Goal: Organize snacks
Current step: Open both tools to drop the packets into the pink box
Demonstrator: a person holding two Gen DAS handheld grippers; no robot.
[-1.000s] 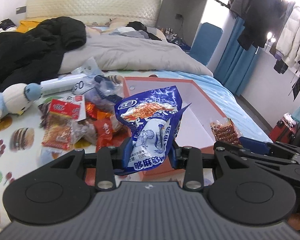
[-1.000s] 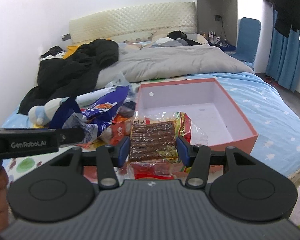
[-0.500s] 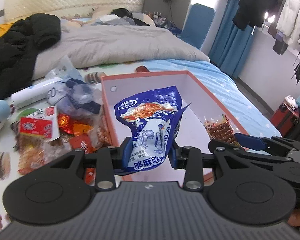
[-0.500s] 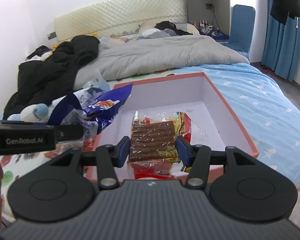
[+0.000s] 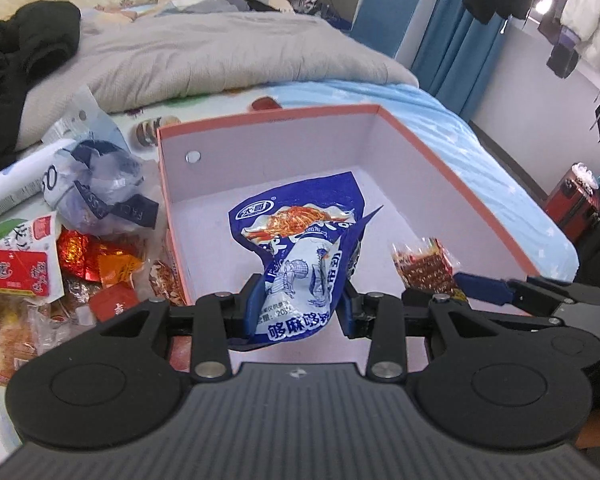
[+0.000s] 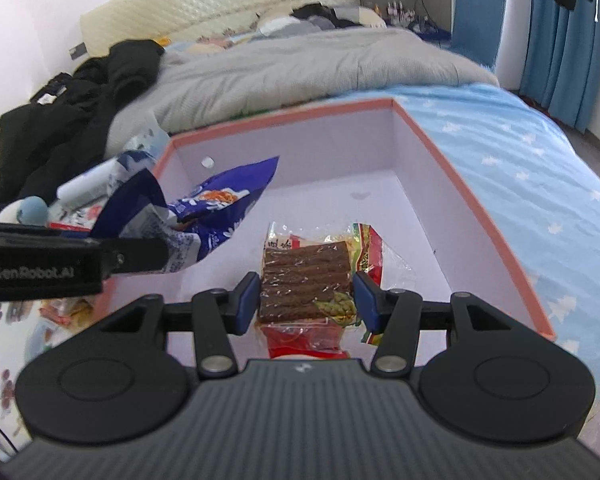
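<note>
1. We are holding the blue snack bag point(image 5: 300, 256) in the left gripper point(image 5: 298, 312); its fingers are pinching the lower part of the bag, and the bag is hanging over the open box point(image 5: 420, 148).
2. We are pinching the clear packet of brown sticks point(image 6: 305, 278) in the right gripper point(image 6: 306, 300), also above the inside of the box point(image 6: 412, 184).
3. The bottom end of the blue bag is going behind the gripper body in the left wrist view, so we cannot see how it is ending. The near wall of the box is also hiding there.
4. In the right wrist view the red lower end of the packet is cut off by the gripper body, and the printed text on it is too small to read.
5. The pile of loose snacks point(image 5: 80, 264) is lying on the bed just beside the left wall of the box; the wrappers are overlapping, so we cannot count them.
6. The floor of the box is bare and white, giving open room under both packets. The pink rim is running close on the right side of the right gripper.
7. The grey duvet point(image 6: 300, 68) is lying behind the box, and the blue sheet point(image 6: 540, 168) is lying free on the right.
</note>
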